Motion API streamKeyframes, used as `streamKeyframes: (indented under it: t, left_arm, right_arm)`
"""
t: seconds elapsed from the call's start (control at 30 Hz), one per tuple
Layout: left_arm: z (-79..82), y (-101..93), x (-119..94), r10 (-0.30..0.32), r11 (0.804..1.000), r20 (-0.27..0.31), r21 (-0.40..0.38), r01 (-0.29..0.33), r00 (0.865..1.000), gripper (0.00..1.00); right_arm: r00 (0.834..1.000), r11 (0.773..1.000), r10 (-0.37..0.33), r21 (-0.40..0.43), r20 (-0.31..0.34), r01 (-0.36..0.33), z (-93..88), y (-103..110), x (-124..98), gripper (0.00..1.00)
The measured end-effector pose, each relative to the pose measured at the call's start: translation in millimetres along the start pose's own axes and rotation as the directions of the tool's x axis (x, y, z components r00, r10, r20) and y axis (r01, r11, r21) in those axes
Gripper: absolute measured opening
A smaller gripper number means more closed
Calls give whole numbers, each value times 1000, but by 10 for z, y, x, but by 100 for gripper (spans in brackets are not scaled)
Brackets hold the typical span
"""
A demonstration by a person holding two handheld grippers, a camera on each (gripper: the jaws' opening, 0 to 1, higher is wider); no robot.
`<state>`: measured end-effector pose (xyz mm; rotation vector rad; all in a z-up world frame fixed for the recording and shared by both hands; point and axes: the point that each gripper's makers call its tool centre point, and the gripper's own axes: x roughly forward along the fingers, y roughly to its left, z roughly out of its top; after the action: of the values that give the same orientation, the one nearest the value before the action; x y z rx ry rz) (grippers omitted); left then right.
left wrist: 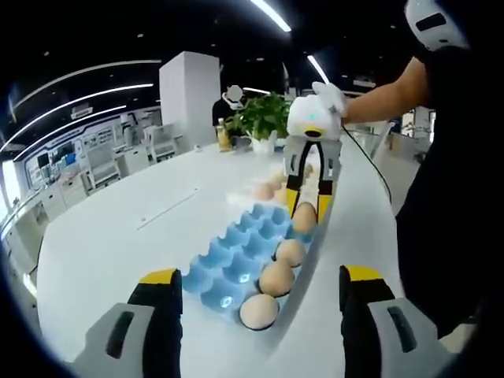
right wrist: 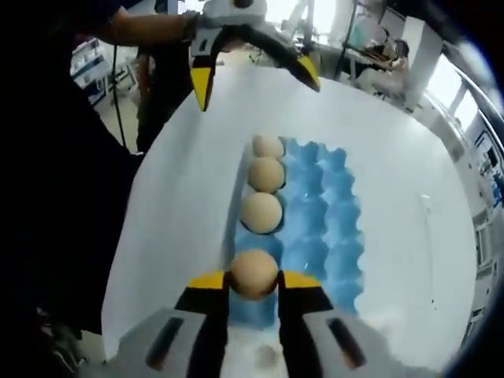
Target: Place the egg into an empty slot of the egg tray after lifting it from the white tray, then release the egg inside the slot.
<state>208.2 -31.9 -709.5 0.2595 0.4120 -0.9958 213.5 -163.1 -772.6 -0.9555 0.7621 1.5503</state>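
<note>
My left gripper point(left wrist: 256, 323) has two grey jaws with yellow tips and a dark slot in each grey part, and my right gripper point(right wrist: 253, 303) looks the same, grey with yellow caps over black pads. In the left gripper view I see the right one from outside, ahead of my jaws: a white rounded body with a small teal light, a thin dark cable behind it, and black-and-yellow fingers. The person point(left wrist: 441, 157) wears a black short-sleeved top and a white glove point(left wrist: 331, 96).

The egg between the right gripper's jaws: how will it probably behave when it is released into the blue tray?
The egg is round and smooth, so it may roll unless a cup of the blue egg tray catches it. Its shell is probably fragile, so the right gripper should open gently, low over the slot.
</note>
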Motion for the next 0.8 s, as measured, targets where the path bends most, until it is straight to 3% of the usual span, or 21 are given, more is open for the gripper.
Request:
streamKeyframes:
  t: [0.8]
  left_arm:
    - [-10,15,8,3,1000,0,-19,-3,1000,83]
  right_arm:
    - [999,999,34,-12,-39,-35,-21,-71,200,23]
